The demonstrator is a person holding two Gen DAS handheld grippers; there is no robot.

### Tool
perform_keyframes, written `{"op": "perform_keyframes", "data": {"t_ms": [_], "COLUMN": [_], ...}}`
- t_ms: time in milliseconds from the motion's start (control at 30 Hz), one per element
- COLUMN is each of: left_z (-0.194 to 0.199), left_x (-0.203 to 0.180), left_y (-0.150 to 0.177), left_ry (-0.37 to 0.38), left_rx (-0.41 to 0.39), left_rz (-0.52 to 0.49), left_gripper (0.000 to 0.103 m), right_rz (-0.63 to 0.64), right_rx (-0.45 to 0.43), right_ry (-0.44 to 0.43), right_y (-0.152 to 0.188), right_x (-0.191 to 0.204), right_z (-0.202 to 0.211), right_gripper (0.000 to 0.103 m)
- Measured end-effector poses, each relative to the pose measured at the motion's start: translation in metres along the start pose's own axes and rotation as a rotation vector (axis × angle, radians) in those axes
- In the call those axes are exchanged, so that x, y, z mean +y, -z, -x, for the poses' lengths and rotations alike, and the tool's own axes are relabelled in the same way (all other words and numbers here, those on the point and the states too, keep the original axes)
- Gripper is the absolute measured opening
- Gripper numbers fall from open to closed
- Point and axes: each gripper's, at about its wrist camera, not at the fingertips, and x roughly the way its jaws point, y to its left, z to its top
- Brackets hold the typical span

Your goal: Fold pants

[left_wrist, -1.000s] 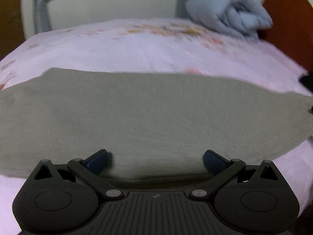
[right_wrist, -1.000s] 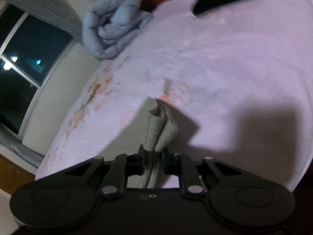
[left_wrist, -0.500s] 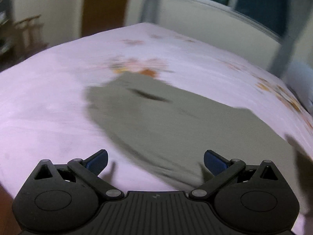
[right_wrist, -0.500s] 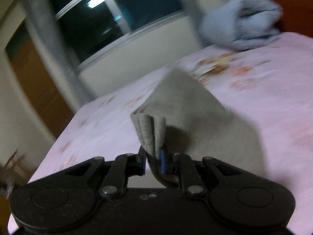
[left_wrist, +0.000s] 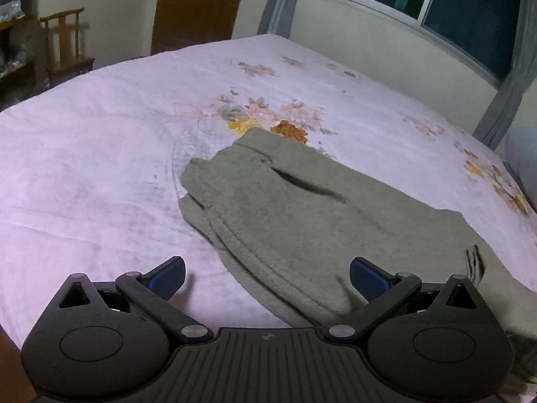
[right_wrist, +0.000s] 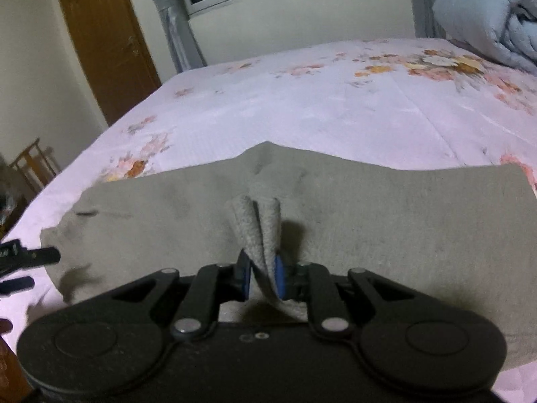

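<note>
Pants [left_wrist: 302,215], grey-green and fleecy, lay folded on the pink flowered bed [left_wrist: 100,154] in the left wrist view, running from the flower print at the middle of the sheet toward the lower right. The left hand-held gripper [left_wrist: 266,277] hung just above the near edge of the cloth with its blue pads [left_wrist: 166,277] spread wide apart and nothing between them. A wooden chair [left_wrist: 65,47] and a brown door [left_wrist: 198,3] stood past the far side of the bed, and a dark window [left_wrist: 470,10] ran along the right wall.

From the right wrist, the pants [right_wrist: 402,221] stretched across the sheet in a broad band. The right hand-held gripper [right_wrist: 261,277] had just been easing its jaws apart, yet a doubled fold of the grey cloth rose between its blue pads [right_wrist: 279,277], which were close on either side of it; whether they pressed on it I cannot tell. A rolled pale-blue blanket [right_wrist: 493,16] sat at the far right corner of the bed [right_wrist: 335,100]. Black parts of the left hand-held gripper [right_wrist: 23,258] showed at the left edge, beside the end of the pants.
</note>
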Motion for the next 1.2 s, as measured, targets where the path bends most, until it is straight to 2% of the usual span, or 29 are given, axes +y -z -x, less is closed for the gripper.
{"op": "perform_keyframes", "data": {"t_ms": [33, 67, 133, 167, 200, 300, 367, 433, 500, 567, 600, 667, 767, 833, 867, 900, 1200], "left_z": [0.001, 0.001, 0.004, 0.004, 0.004, 0.000, -0.006, -0.009, -0.011, -0.012, -0.013, -0.015, -0.018, -0.024, -0.026, -0.030, -0.060], "left_x": [0.003, 0.006, 0.011, 0.015, 0.018, 0.024, 0.023, 0.024, 0.026, 0.029, 0.030, 0.030, 0.030, 0.031, 0.031, 0.032, 0.044], "left_y": [-0.001, -0.002, -0.003, -0.004, -0.004, -0.004, -0.002, 0.001, 0.005, 0.007, 0.007, 0.008, 0.005, 0.002, 0.001, -0.001, -0.016], "left_ry": [-0.004, -0.008, -0.018, -0.026, -0.034, -0.050, -0.076, -0.089, -0.086, -0.078, -0.073, -0.063, -0.011, -0.007, -0.006, -0.005, 0.071], "left_rx": [-0.003, -0.004, -0.011, -0.012, -0.013, 0.000, 0.024, 0.039, 0.050, 0.054, 0.052, 0.049, 0.049, 0.053, 0.052, 0.053, 0.066], "left_rz": [0.011, 0.016, 0.019, 0.020, 0.027, 0.027, 0.008, 0.004, 0.015, 0.030, 0.037, 0.042, 0.059, 0.070, 0.074, 0.076, 0.124], "left_gripper": [0.103, 0.103, 0.103, 0.103, 0.103, 0.103, 0.103, 0.103, 0.103, 0.103, 0.103, 0.103, 0.103, 0.103, 0.103, 0.103, 0.103], "right_rz": [0.085, 0.159, 0.233, 0.220, 0.197, 0.111, 0.072, 0.086, 0.162, 0.119, 0.098, 0.060, -0.024, -0.064, -0.078, -0.089, -0.169], "right_rx": [0.036, 0.016, -0.044, -0.080, -0.112, -0.164, -0.103, 0.056, 0.027, 0.034, 0.028, -0.041, -0.094, -0.131, -0.144, -0.159, -0.236], "right_ry": [0.021, 0.041, -0.026, -0.051, -0.051, 0.011, 0.042, -0.030, -0.035, -0.076, -0.083, -0.043, -0.026, 0.017, 0.036, 0.048, 0.137], "right_y": [0.007, 0.011, 0.016, 0.016, 0.014, 0.000, -0.006, 0.000, 0.009, 0.007, 0.004, 0.000, 0.000, 0.004, 0.006, 0.007, 0.014], "right_x": [0.013, 0.022, 0.030, 0.029, 0.024, 0.008, 0.000, 0.001, 0.008, -0.002, -0.007, -0.015, -0.033, -0.044, -0.050, -0.054, -0.091], "right_z": [-0.006, -0.002, 0.022, 0.032, 0.038, 0.036, 0.016, -0.012, -0.005, 0.003, 0.008, 0.022, 0.039, 0.048, 0.051, 0.054, 0.081], "right_gripper": [0.024, 0.027, 0.030, 0.025, 0.024, 0.021, 0.016, 0.006, 0.006, 0.006, 0.011, 0.019, 0.022, 0.040, 0.055, 0.065, 0.063]}}
